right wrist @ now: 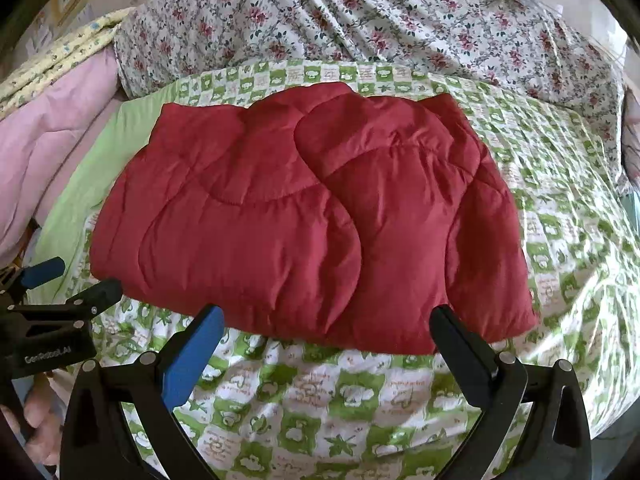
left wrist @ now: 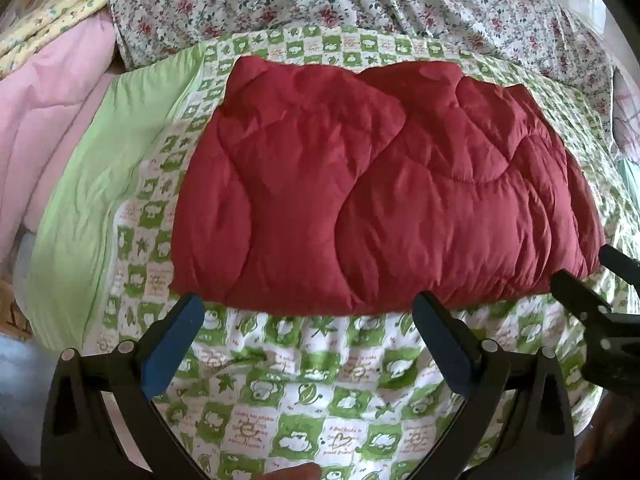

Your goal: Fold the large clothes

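A red quilted padded garment [left wrist: 376, 184] lies folded into a rough rectangle on a green-and-white patterned bed cover [left wrist: 304, 408]. It also shows in the right wrist view [right wrist: 304, 216]. My left gripper [left wrist: 308, 312] is open and empty, its fingertips at the garment's near edge. My right gripper [right wrist: 328, 320] is open and empty, also at the near edge. The right gripper shows at the right edge of the left wrist view [left wrist: 588, 276]. The left gripper shows at the left edge of the right wrist view [right wrist: 76, 276].
A floral sheet [left wrist: 360, 4] is bunched behind the garment. A pink quilt [left wrist: 44, 128] and a plain green fabric [left wrist: 104, 184] lie at the left. A yellow patterned cloth [left wrist: 52, 16] sits at the far left.
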### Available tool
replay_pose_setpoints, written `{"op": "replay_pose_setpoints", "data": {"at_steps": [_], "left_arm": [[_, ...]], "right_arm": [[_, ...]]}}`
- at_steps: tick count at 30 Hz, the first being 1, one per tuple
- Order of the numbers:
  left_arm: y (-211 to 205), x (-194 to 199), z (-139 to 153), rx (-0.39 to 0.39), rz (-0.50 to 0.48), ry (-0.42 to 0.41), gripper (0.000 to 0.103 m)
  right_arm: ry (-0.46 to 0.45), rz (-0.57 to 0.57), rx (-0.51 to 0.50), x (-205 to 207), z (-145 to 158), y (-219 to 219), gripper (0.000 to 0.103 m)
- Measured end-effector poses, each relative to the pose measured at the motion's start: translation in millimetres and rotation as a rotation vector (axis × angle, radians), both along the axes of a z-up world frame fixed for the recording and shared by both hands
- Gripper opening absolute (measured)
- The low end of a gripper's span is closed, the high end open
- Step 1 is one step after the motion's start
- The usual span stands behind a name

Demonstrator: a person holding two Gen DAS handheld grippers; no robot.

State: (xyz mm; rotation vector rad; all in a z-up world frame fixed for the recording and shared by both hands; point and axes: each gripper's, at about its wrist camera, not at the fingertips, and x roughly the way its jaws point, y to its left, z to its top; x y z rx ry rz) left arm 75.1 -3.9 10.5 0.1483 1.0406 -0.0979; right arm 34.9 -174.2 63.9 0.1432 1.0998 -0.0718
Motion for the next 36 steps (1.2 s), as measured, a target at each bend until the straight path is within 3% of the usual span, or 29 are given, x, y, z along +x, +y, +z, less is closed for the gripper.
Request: {"op": "replay_pose_setpoints", "data": {"at_steps": [36], "left_arm": [[-8.7,28.9,-1.8,-0.017,-0.014,0.025,0.103]], "right_arm": [[0.053,0.021,-0.007,36.4,-4.5,-12.6,0.103]]}}
